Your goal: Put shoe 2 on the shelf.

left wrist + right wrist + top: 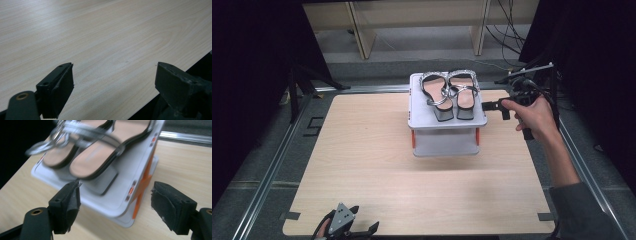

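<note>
A pair of tan sandals with silver straps, one point(435, 95) beside the other point(463, 95), lies on top of a white two-tier rack point(422, 121) with orange posts at the table's back middle. My right gripper point(487, 105), held in a hand, is level with the top shelf at the rack's right edge and points left at it. In the right gripper view its jaws point(115, 186) stand open and bare, with the sandals point(100, 152) and the rack's corner point(130, 175) just ahead. My left gripper point(362, 231) rests open at the table's front edge, its jaws point(115, 66) over bare wood.
The light wooden table point(362, 160) spreads wide to the left of and in front of the rack. A metal rail frame point(272, 165) borders it. Behind it are wooden furniture legs point(362, 35) and loose cables point(507, 30). Dark curtains hang on both sides.
</note>
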The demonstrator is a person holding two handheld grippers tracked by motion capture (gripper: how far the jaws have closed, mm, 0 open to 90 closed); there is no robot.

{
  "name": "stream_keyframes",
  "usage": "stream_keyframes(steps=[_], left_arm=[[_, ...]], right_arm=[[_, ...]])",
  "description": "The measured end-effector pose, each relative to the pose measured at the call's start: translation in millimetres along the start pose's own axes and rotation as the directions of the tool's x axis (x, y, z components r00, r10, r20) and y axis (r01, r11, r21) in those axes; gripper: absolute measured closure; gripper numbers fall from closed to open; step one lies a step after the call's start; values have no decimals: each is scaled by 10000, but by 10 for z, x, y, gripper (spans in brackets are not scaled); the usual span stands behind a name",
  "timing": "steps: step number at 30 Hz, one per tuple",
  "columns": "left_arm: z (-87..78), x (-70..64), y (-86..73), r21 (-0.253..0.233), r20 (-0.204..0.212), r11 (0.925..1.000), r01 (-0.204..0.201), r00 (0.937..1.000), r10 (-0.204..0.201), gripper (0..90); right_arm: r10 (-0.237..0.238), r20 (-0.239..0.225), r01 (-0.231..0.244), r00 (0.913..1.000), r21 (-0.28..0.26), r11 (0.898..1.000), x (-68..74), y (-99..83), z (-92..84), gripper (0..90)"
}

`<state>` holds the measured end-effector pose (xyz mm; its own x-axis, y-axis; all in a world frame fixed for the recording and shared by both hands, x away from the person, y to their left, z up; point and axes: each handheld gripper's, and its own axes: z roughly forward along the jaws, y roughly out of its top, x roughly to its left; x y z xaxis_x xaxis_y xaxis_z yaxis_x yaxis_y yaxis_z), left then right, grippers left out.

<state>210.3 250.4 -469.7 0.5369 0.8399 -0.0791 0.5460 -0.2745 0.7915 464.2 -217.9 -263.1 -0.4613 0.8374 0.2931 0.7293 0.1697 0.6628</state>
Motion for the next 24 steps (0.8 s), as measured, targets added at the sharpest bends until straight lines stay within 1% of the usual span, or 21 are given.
stream_keyframes(steps=[1, 2, 3, 4, 5, 6, 7, 8, 9, 11, 12, 13, 14, 16, 17, 18, 19, 21, 22, 23, 24], left_arm=[[1, 1, -1, -13, 1, 10000, 9, 10000, -9, 150], [0, 1, 0, -13, -1, 10000, 8, 10000, -8, 150], [0, 1, 0, -20, 11, 10000, 16, 10000, -16, 150], [0, 1, 0, -12, 13, 10000, 15, 10000, -15, 150], [-1, 1, 0, 6, 14, 10000, 10, 10000, -10, 150], [-5, -1, 3, 48, 3, 10000, 8, 10000, -8, 150], [-6, -5, 2, 37, -14, 10000, 58, 10000, -58, 149], [-7, -6, 2, 32, -13, 10000, 53, 10000, -53, 149], [-7, -2, 4, 26, -19, 10000, 34, 10000, -34, 150], [-6, 1, 4, 44, -3, 10000, 0, 10000, 0, 150], [-5, 0, 3, 48, 1, 10000, -1, 10000, 1, 150], [-5, 1, 4, 50, 4, 10000, -14, 10000, 14, 150], [-6, -5, 3, 46, -21, 10000, 52, 10000, -52, 150], [-7, -5, 4, 49, -17, 10000, 42, 10000, -42, 150], [-8, -5, 3, 44, -17, 10000, 39, 10000, -39, 150], [-8, -5, 2, 41, -17, 10000, 38, 10000, -38, 150], [-9, -5, 2, 42, -19, 10000, 33, 10000, -33, 150], [-9, -5, 3, 42, -14, 10000, 33, 10000, -33, 150], [-8, -6, 3, 38, -16, 10000, 35, 10000, -35, 150], [-8, -7, 3, 46, -9, 10000, 32, 10000, -32, 150], [-11, -10, 5, 113, -83, 9999, 20, 10000, -19, 150]], right_arm=[[-169, 28, 169, 9999, 57, 9998, 9, -22, -7, 236], [-118, -134, 119, 9998, 124, 9999, 78, -96, -20, 236], [-468, -274, 469, 9985, 50, 9989, 77, -127, -19, 239], [-545, -552, 545, 9970, -19, 9985, 118, -192, -20, 238], [-665, -722, 667, 9952, 2, 9978, 134, -230, -13, 238], [-612, -650, 621, 9960, 125, 9980, 164, -268, -16, 237], [-561, -720, 573, 9958, 136, 9983, 196, -329, -14, 235], [-561, -720, 573, 9958, 136, 9983, 196, -329, -14, 235], [-1020, -818, 1020, 9914, -31, 9948, 182, -376, 3, 236], [-1002, -819, 1007, 9916, 23, 9949, 207, -405, -4, 236], [-1156, -803, 1158, 9900, -23, 9933, 223, -446, 5, 234], [-1148, -893, 1156, 9894, 34, 9933, 238, -466, 8, 234], [-1230, -840, 1240, 9888, 71, 9923, 252, -484, 4, 235], [-1299, -996, 1312, 9865, 59, 9913, 293, -542, 14, 234], [-1424, -969, 1435, 9850, 41, 9896, 312, -583, 23, 231], [-1424, -969, 1435, 9850, 41, 9896, 312, -583, 23, 231], [-1610, -1044, 1613, 9814, -58, 9869, 315, -606, 36, 229], [-1620, -981, 1628, 9819, 3, 9867, 342, -659, 42, 225], [-1783, -1027, 1787, 9786, -47, 9839, 346, -693, 55, 224], [-1661, -1092, 1673, 9800, 22, 9859, 362, -719, 61, 221], [-1781, -1126, 1797, 9776, 38, 9837, 363, -746, 73, 216]])
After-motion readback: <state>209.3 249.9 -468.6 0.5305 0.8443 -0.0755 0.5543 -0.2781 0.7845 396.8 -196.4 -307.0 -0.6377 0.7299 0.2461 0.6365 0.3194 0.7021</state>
